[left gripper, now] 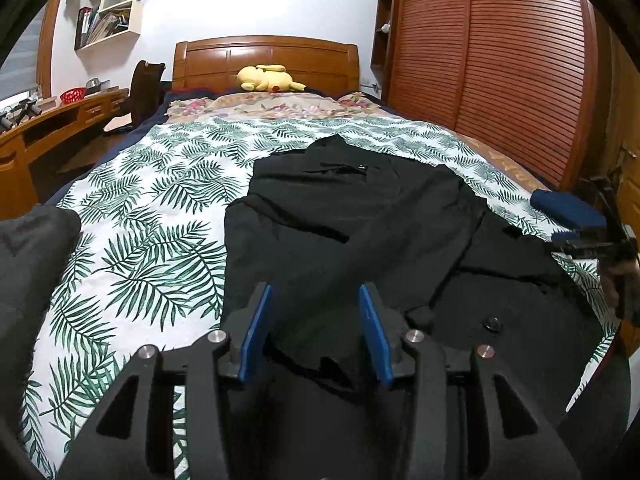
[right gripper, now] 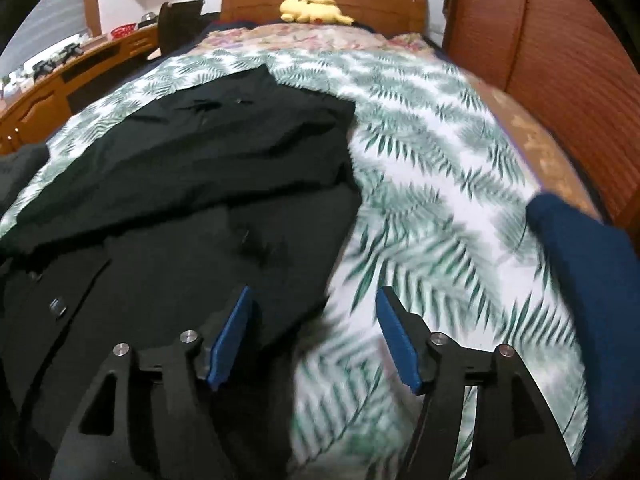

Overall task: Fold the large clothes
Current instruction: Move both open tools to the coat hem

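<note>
A large black garment (left gripper: 360, 220) with buttons and a small zip lies spread and partly folded on the leaf-print bedspread (left gripper: 160, 220). My left gripper (left gripper: 315, 292) hovers low over its near part, jaws apart. Cloth lies under and between the blue pads without being pinched. In the right wrist view the black garment (right gripper: 180, 160) fills the left half. My right gripper (right gripper: 315, 292) stands open above the garment's right edge and the bedspread (right gripper: 440, 160), with nothing between its fingers. The right gripper (left gripper: 560, 240) also shows at the far right of the left wrist view.
A yellow plush toy (left gripper: 268, 78) rests by the wooden headboard. A slatted wooden wardrobe (left gripper: 500, 60) runs along the right side and a desk (left gripper: 60, 120) along the left. Dark grey cloth (left gripper: 32, 260) lies at the left, navy cloth (right gripper: 592, 280) at the right.
</note>
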`<action>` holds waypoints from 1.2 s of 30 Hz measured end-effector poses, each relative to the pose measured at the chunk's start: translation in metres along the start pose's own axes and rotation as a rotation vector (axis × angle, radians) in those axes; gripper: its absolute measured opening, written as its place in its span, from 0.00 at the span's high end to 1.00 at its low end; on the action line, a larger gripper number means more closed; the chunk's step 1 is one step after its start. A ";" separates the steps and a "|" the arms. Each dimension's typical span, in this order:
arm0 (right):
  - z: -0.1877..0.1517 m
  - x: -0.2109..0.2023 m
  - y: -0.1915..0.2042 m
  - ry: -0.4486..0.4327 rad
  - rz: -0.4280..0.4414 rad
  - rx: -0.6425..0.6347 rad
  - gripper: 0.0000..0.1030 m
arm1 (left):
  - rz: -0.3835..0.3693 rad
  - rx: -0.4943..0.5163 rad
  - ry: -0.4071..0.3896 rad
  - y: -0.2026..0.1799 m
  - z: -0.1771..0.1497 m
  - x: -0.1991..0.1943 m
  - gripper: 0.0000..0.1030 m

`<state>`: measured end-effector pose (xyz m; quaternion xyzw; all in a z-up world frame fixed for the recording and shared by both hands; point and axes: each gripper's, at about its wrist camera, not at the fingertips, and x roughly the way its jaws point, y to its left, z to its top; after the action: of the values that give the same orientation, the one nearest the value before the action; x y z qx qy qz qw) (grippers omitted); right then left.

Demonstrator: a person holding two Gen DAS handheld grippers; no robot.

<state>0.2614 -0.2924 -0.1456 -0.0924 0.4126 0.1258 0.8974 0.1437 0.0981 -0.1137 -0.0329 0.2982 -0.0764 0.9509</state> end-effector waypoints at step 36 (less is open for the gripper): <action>-0.104 -0.057 0.027 0.021 0.087 -0.044 0.35 | 0.171 -0.082 0.151 0.027 -0.052 -0.052 0.58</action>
<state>0.1431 -0.3032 -0.1707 -0.0953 0.4226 0.1726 0.8846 0.0749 0.1325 -0.1299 -0.0402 0.3737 0.0152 0.9265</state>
